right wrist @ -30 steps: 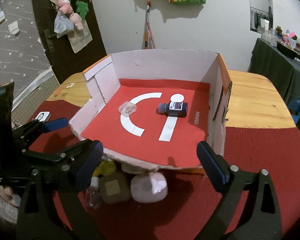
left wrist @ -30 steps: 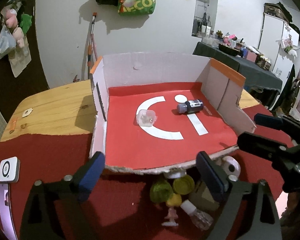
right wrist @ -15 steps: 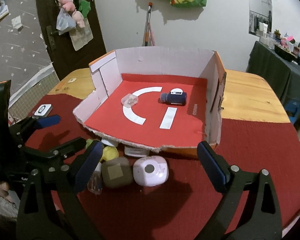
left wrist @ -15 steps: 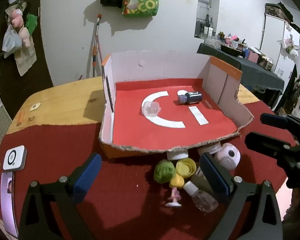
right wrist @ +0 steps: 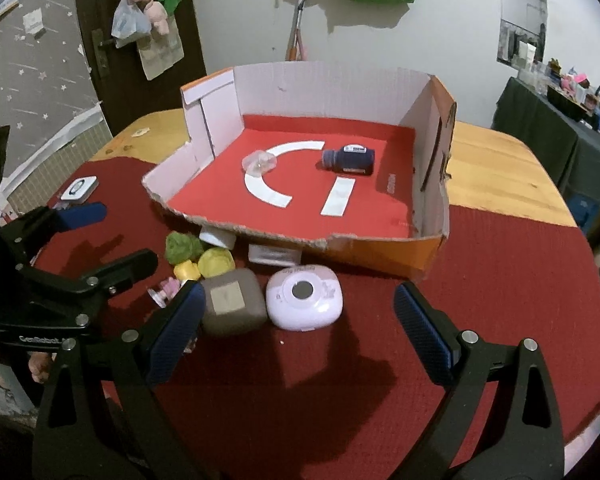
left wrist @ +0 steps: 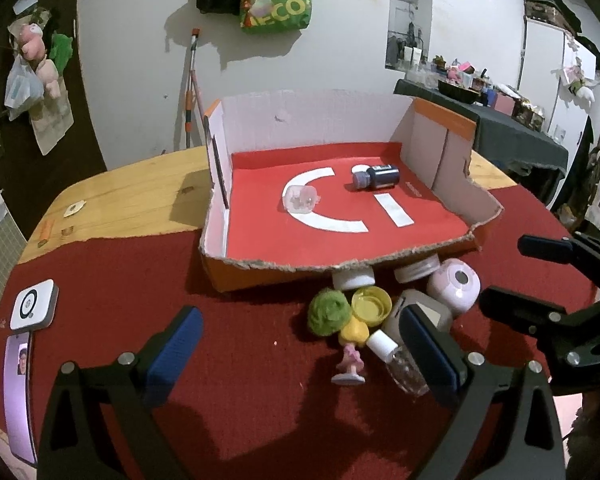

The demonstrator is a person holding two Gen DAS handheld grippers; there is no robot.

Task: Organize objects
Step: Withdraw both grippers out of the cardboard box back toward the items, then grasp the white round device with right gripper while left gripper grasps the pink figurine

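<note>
A cardboard box [left wrist: 316, 112] [right wrist: 332, 80] with a red floor holds a dark blue bottle [left wrist: 376, 177] [right wrist: 350, 160] on its side and a clear small container [left wrist: 300, 199] [right wrist: 259, 161]. In front of it on the red cloth lie a green fuzzy ball [left wrist: 327, 312] [right wrist: 182, 246], a yellow cap [left wrist: 371, 305], a pink figurine [left wrist: 350, 364], a clear bottle [left wrist: 400, 362], a brown cube [right wrist: 230, 302] and a pink round case [left wrist: 454, 285] [right wrist: 305, 296]. My left gripper [left wrist: 300, 354] is open and empty, near the pile. My right gripper [right wrist: 300, 330] is open and empty, above the cube and case.
A white square device [left wrist: 34, 304] [right wrist: 78, 187] and a phone [left wrist: 18, 392] lie on the cloth at the left. The wooden table [right wrist: 496, 168] extends behind and right of the box. A dark side table [left wrist: 512, 128] with clutter stands at the right.
Both grippers have pulled back and up from the box. The pile of small objects in front of the box has come fully into view.
</note>
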